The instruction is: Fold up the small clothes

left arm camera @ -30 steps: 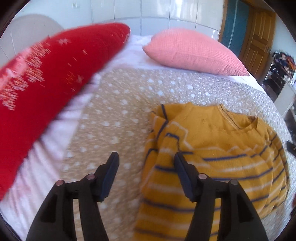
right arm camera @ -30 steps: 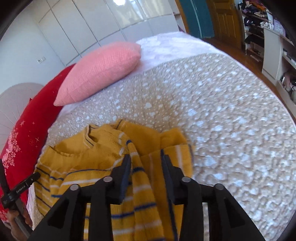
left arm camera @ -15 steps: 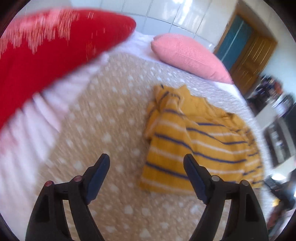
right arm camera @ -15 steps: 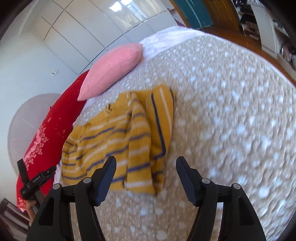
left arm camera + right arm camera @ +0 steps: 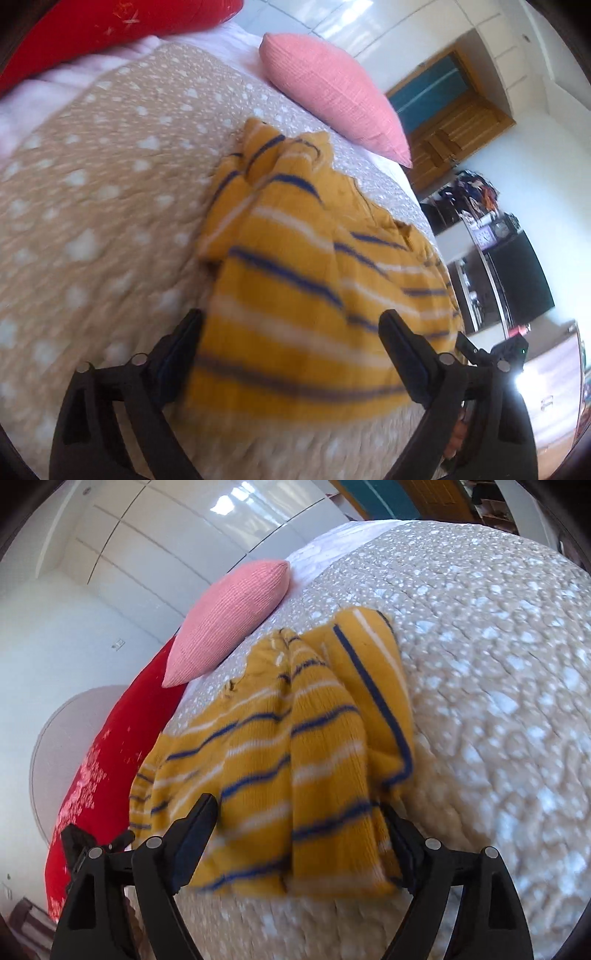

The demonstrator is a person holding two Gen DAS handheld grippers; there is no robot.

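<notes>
While both jaws gape, the sweater (image 5: 295,280) lies between each hand-held gripper (image 5: 299,842).

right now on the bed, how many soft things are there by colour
mustard yellow striped sweater: 1
pink pillow: 1
red pillow: 1
total: 3, all lying on the spotted beige bedspread
</notes>
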